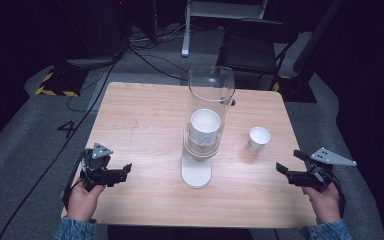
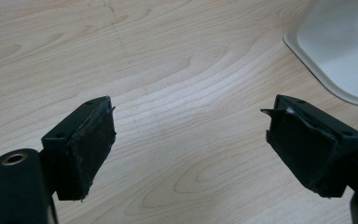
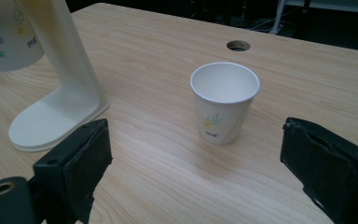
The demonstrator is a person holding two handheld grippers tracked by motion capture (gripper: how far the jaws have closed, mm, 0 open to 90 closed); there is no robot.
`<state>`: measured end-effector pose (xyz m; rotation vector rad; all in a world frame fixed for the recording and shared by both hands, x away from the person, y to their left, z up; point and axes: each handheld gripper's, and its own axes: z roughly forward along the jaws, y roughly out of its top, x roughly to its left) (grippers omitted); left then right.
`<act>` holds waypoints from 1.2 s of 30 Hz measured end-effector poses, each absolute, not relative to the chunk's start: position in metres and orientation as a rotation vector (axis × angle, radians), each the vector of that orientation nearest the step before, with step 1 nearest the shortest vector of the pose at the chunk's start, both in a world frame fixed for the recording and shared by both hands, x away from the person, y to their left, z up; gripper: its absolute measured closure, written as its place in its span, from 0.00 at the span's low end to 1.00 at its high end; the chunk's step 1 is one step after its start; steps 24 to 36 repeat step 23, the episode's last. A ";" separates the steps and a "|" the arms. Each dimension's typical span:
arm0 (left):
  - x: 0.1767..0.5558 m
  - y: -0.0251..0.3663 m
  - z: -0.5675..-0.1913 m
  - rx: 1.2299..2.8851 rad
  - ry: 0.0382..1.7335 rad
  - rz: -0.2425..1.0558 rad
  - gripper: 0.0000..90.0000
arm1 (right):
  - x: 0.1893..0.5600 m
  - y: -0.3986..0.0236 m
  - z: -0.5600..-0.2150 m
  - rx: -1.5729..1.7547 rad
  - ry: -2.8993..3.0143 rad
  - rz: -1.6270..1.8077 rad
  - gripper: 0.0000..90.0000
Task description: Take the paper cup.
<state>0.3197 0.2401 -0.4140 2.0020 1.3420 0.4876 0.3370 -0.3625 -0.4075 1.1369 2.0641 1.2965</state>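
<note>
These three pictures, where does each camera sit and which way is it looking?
High view: above the person's side, looking forward and down on the table; both hands, left gripper and right gripper show.
Left gripper view: rides the left gripper, faces bare tabletop and the dispenser's base.
Right gripper view: rides the right gripper, faces the paper cup.
All three share the dispenser's base.

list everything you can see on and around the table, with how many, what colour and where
Paper cup: 1, white with flower print, upright on the table, right of the dispenser.
Cup dispenser: 1, clear tube on a cream stand, table centre, white cups stacked inside.
Table: 1, light wood.
Chair: 1, black, behind the table.
Cables: several, black, on the grey floor.
Left claw: black, open, over bare wood.
Right claw: black, open, facing the paper cup.
</note>
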 end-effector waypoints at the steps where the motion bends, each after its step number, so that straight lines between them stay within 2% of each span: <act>1: 0.320 0.241 -0.414 2.001 1.341 0.486 0.17 | 0.334 -0.369 -0.408 1.141 2.057 1.282 0.10; 4: 0.320 0.242 -0.413 1.995 1.338 0.492 0.17 | 0.333 -0.377 -0.410 1.147 2.040 1.280 0.11; 6: 0.321 0.243 -0.413 1.996 1.345 0.490 0.17 | 0.334 -0.387 -0.416 1.184 2.034 1.266 0.17; 13: 0.322 0.242 -0.416 2.015 1.342 0.482 0.17 | 0.337 -0.401 -0.428 1.262 2.001 1.281 0.17; 36: 0.323 0.241 -0.417 2.022 1.338 0.482 0.17 | 0.340 -0.392 -0.433 1.232 2.037 1.230 0.17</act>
